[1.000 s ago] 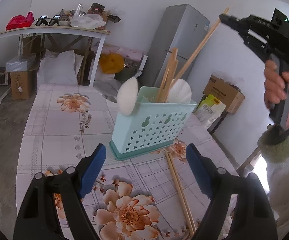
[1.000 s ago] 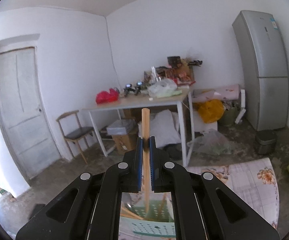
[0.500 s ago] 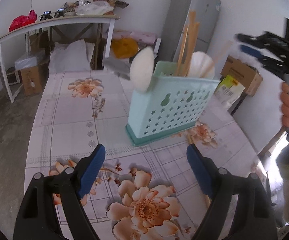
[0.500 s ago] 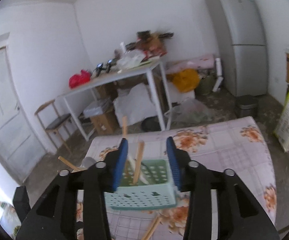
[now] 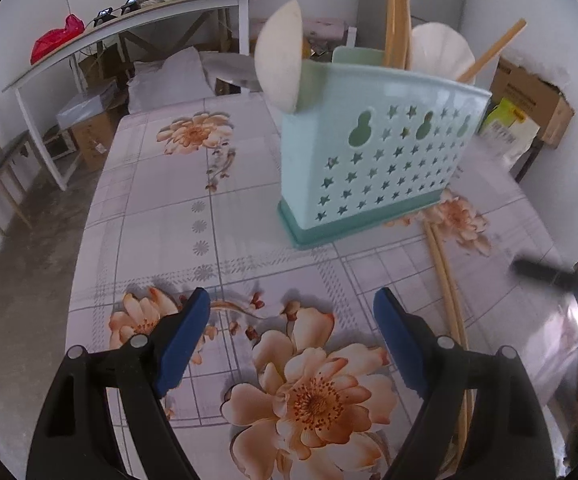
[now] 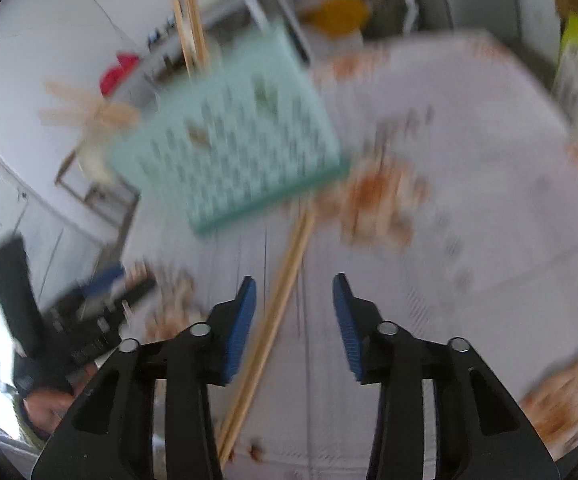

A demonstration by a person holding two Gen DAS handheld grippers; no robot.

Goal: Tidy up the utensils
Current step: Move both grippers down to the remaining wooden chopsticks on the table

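Progress: holder (image 5: 381,156) being filled | two chopsticks (image 6: 277,312) lying unsorted on surface (image 5: 161,216) | left gripper (image 5: 293,340) jaws open, empty | right gripper (image 6: 293,320) jaws, just closing, gripping nothing.

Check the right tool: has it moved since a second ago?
Yes. The right tool has dropped from high above the green utensil holder to the table, jaws open over the loose chopsticks.
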